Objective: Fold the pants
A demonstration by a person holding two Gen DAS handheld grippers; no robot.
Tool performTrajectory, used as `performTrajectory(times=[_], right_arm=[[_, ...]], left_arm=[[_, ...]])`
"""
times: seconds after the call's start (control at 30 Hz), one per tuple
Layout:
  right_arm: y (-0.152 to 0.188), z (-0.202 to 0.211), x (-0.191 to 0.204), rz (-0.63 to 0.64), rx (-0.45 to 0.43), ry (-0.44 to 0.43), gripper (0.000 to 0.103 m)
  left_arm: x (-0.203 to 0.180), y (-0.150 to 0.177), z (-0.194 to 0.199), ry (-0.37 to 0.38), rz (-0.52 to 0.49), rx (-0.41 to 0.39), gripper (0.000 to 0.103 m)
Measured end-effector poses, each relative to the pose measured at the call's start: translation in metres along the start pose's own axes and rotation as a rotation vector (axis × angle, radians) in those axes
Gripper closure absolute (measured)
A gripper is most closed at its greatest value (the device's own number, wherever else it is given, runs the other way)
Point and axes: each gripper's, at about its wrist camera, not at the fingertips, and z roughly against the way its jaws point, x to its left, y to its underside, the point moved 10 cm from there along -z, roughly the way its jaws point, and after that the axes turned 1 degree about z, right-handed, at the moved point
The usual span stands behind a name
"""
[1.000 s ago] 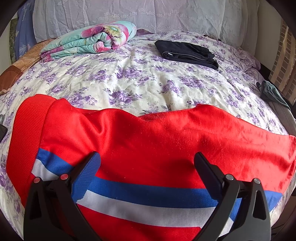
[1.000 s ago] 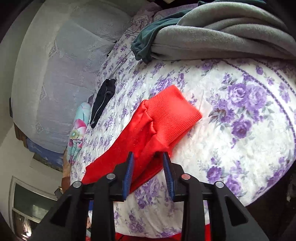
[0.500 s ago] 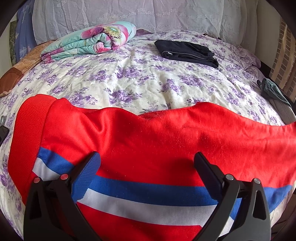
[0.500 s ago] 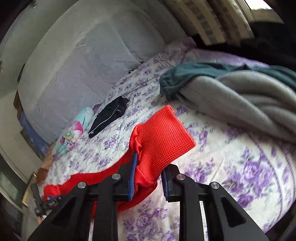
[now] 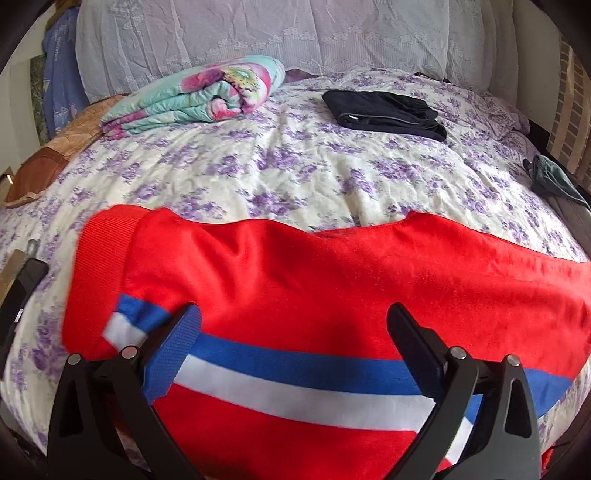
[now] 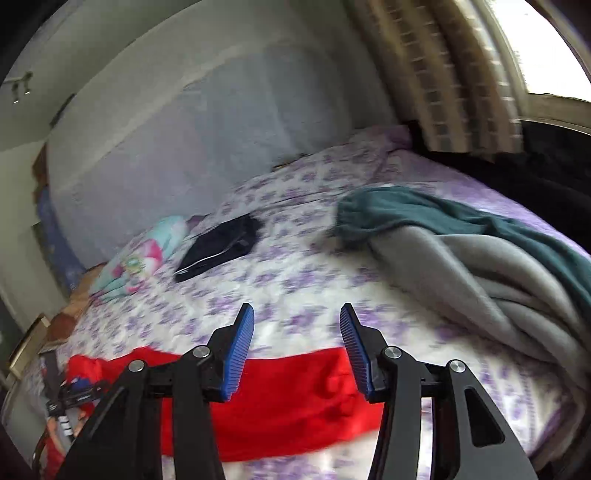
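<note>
The left gripper (image 5: 291, 325) is seen with its jaws spread wide over the red pants (image 5: 317, 280), nothing caught between them; the blue-padded left finger (image 5: 173, 350) lies against the bunched end of the blue and white stripe near the ribbed waistband (image 5: 103, 251), though whether cloth is pressed there cannot be told. The pants are laid across the near edge of the bed (image 5: 295, 166), waistband to the left, legs running off to the right. In the right wrist view, the right gripper (image 6: 297, 347) is held above the bed with its jaws parted and nothing between them, the red pants (image 6: 295, 391) spread flat below and behind its fingers, the picture blurred. Folded black trousers (image 5: 384, 110) are set far back on the flowered quilt, to the right of a rolled floral blanket (image 5: 199, 96). A teal garment (image 6: 443, 218) and a grey blanket (image 6: 491, 280) are heaped at the right side of the bed. A dark phone-like object (image 5: 22, 291) is seen at the left edge of the quilt. A lace-covered headboard (image 5: 280, 33) is seen at the far end
</note>
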Motion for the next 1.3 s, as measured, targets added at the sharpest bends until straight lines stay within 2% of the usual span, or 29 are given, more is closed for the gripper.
performTrajectory(times=[0.03, 0.1, 0.13, 0.2, 0.27, 0.3, 0.37, 0.43, 0.47, 0.5, 0.6, 0.67, 0.77, 0.83, 0.87, 0.97, 1.03, 1.17, 1.2, 1.3], right_arm=[[0.003, -0.025, 0.030, 0.024, 0.052, -0.090, 0.054], [0.012, -0.075, 0.086, 0.054, 0.160, -0.246, 0.055], [0.019, -0.099, 0.114, 0.064, 0.223, -0.314, 0.056], [0.031, -0.145, 0.158, 0.080, 0.324, -0.409, 0.057], [0.045, -0.180, 0.192, 0.105, 0.409, -0.446, 0.058], [0.051, -0.197, 0.203, 0.111, 0.452, -0.458, 0.058], [0.061, -0.224, 0.216, 0.091, 0.527, -0.476, 0.059], [0.076, -0.234, 0.225, 0.093, 0.586, -0.472, 0.059], [0.082, -0.236, 0.226, 0.104, 0.603, -0.465, 0.059], [0.087, -0.237, 0.225, 0.120, 0.616, -0.457, 0.059], [0.098, -0.239, 0.220, 0.147, 0.634, -0.441, 0.059], [0.104, -0.236, 0.222, 0.181, 0.636, -0.456, 0.062], [0.114, -0.237, 0.232, 0.298, 0.627, -0.447, 0.066], [0.119, -0.243, 0.239, 0.365, 0.615, -0.425, 0.088], [0.119, -0.245, 0.240, 0.387, 0.608, -0.415, 0.089], [0.116, -0.254, 0.234, 0.411, 0.594, -0.374, 0.091], [0.120, -0.262, 0.229, 0.406, 0.614, -0.369, 0.092], [0.116, -0.260, 0.228, 0.390, 0.595, -0.370, 0.092], [0.110, -0.256, 0.227, 0.378, 0.574, -0.362, 0.089], [0.087, -0.235, 0.229, 0.399, 0.462, -0.329, 0.088]], left_arm=[[0.008, -0.002, 0.007, -0.024, 0.002, -0.017, 0.005], [0.019, -0.002, 0.018, -0.002, 0.023, -0.021, 0.005], [0.029, -0.002, 0.023, -0.027, 0.042, -0.031, 0.005], [0.039, 0.002, 0.025, 0.015, 0.057, -0.012, 0.005], [0.043, 0.011, 0.018, 0.046, 0.068, 0.008, 0.005], [0.041, 0.015, 0.016, 0.028, 0.050, -0.012, 0.005], [0.034, 0.021, 0.012, -0.067, -0.034, -0.062, 0.005], [0.026, 0.025, 0.006, -0.178, -0.095, -0.092, 0.004], [0.024, 0.026, 0.006, -0.204, -0.112, -0.104, 0.004], [0.024, 0.025, 0.007, -0.200, -0.112, -0.109, 0.004], [0.028, 0.024, 0.009, -0.143, -0.085, -0.119, 0.004], [0.028, 0.024, 0.009, -0.151, -0.093, -0.123, 0.004], [0.026, 0.024, 0.009, -0.147, -0.094, -0.125, 0.004], [0.026, 0.024, 0.008, -0.148, -0.094, -0.124, 0.004], [0.026, 0.024, 0.008, -0.148, -0.094, -0.124, 0.004], [0.025, 0.024, 0.008, -0.149, -0.095, -0.124, 0.004], [0.025, 0.024, 0.007, -0.150, -0.096, -0.122, 0.004], [0.026, 0.024, 0.006, -0.153, -0.096, -0.117, 0.004], [0.027, 0.024, 0.005, -0.157, -0.096, -0.109, 0.004], [0.029, 0.020, 0.011, -0.153, -0.082, -0.061, 0.005]])
